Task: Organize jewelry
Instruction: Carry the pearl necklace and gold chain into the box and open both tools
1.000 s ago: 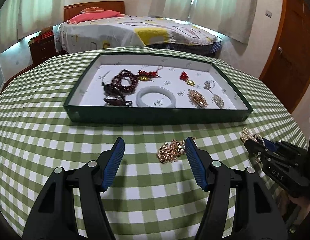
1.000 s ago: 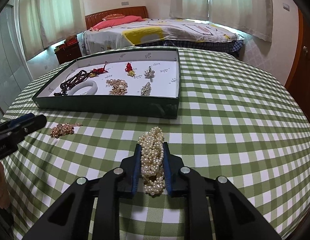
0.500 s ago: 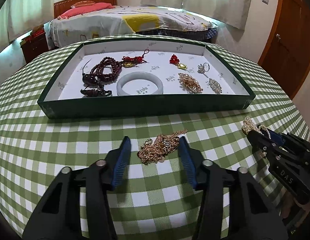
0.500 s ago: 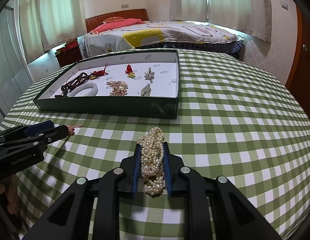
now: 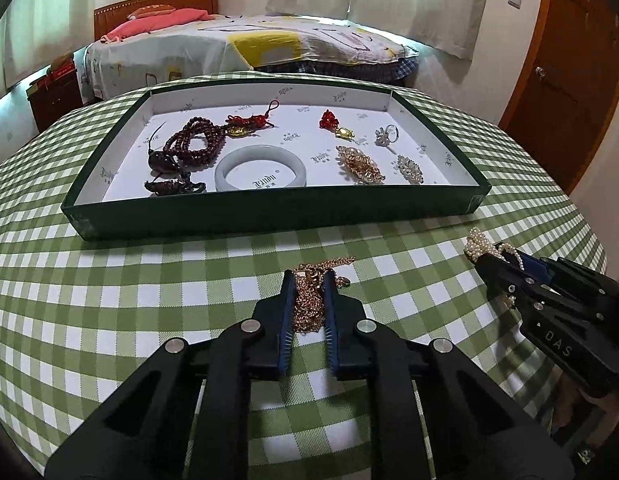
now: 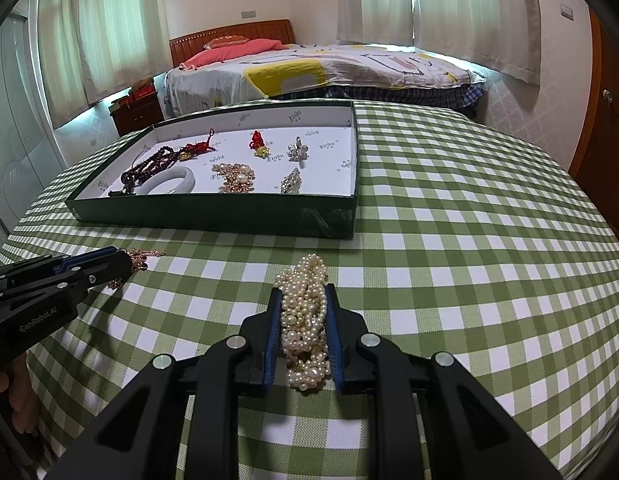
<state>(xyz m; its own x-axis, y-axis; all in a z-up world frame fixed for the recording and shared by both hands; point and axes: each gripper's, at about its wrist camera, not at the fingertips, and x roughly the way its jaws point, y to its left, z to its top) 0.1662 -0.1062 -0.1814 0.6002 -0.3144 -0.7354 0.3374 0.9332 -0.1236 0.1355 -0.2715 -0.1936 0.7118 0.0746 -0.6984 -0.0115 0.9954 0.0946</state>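
The left gripper (image 5: 308, 280) is pressing its blue pads together on a gold chain (image 5: 309, 300), its jaws nearly shut with the heap of links bunched between them; the chain is lying on the green checked tablecloth (image 5: 109, 300) just in front of the near wall of the tray (image 5: 269, 212), with a loose end trailing out past the fingertips toward that wall. The right gripper (image 6: 302, 292) is clamping a bundle of pearl strands (image 6: 303, 320), its jaws standing narrow with the pearls filling the gap and spilling out beyond both the tips and the back of the pads, over the cloth near the tray's near right corner. The dark green tray with a white lining is sitting toward the far edge of the table, holding dark red prayer beads (image 5: 193, 144) at its left end, a pale bangle (image 5: 260, 168) against the near wall, a red knot charm (image 5: 329, 120), a ring (image 5: 386, 135), a gold brooch (image 5: 359, 164) and a silver brooch (image 5: 409, 168) toward the right end. A hand (image 6: 13, 392) is showing at the lower left edge of the right wrist view.
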